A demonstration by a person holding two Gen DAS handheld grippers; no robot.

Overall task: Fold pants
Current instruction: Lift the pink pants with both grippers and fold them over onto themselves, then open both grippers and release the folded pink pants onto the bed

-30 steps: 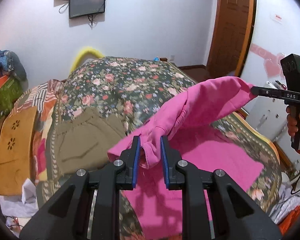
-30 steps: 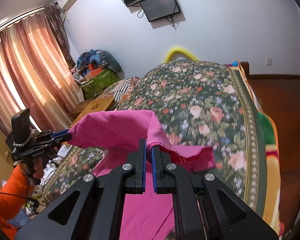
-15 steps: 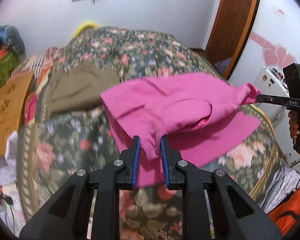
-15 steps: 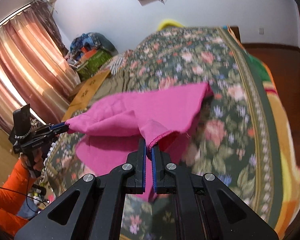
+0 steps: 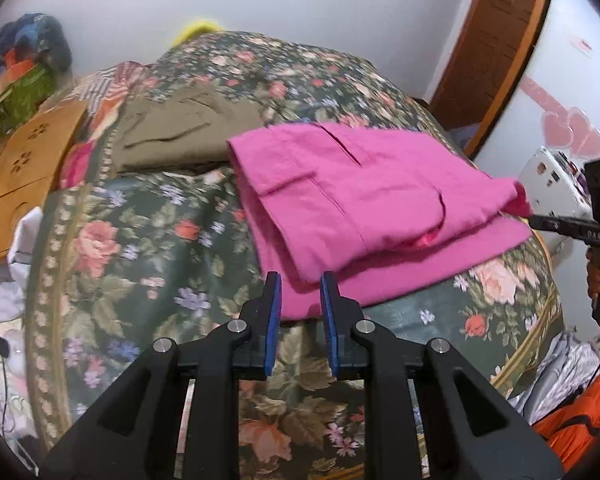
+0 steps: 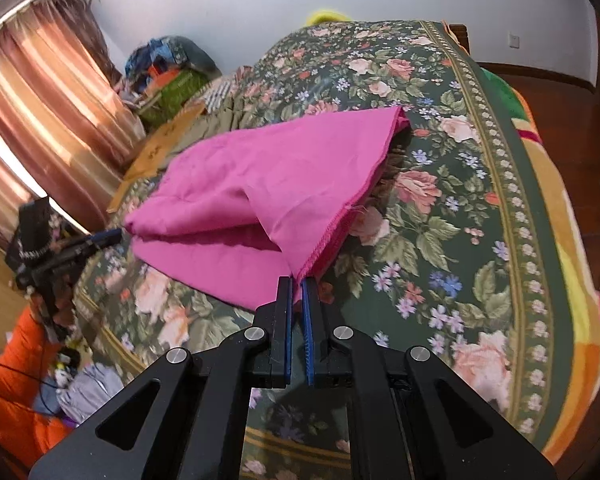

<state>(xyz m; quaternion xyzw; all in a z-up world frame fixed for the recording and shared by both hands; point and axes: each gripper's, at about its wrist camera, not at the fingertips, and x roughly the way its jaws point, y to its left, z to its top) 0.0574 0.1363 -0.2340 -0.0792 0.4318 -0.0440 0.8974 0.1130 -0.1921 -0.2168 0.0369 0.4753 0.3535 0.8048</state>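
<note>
Pink pants [image 5: 364, 192] lay folded over on the flowered bedspread [image 5: 140, 240], the upper layer doubled back on the lower one, pockets and seams facing up in your left camera. They sat toward the near end of the bed, with one folded edge pointing at the far wall and the open edges toward you.

Your left gripper [image 5: 296, 292] had its blue-padded fingers set a little apart, and the near corner of the pants sat between them; whether the pads actually pressed the cloth could not be told from that view. Your right gripper [image 6: 296, 280] had its fingers drawn almost together, with only a thin slit between the blue pads, and the stitched corner of the pants [image 6: 260, 184] ran down into that slit, so you were pinching it there.

Each camera caught your other tool at the opposite corner of the pants: the right one at the right edge of the left view, the left one low on the left of the right view, its tip at the fold.

Beyond the pants, a folded olive garment [image 5: 180, 132] lay just beside them on the bedspread. A wooden board [image 5: 24, 176] leaned off the bed's left side, and striped curtains [image 6: 40, 112] hung past it.
</note>
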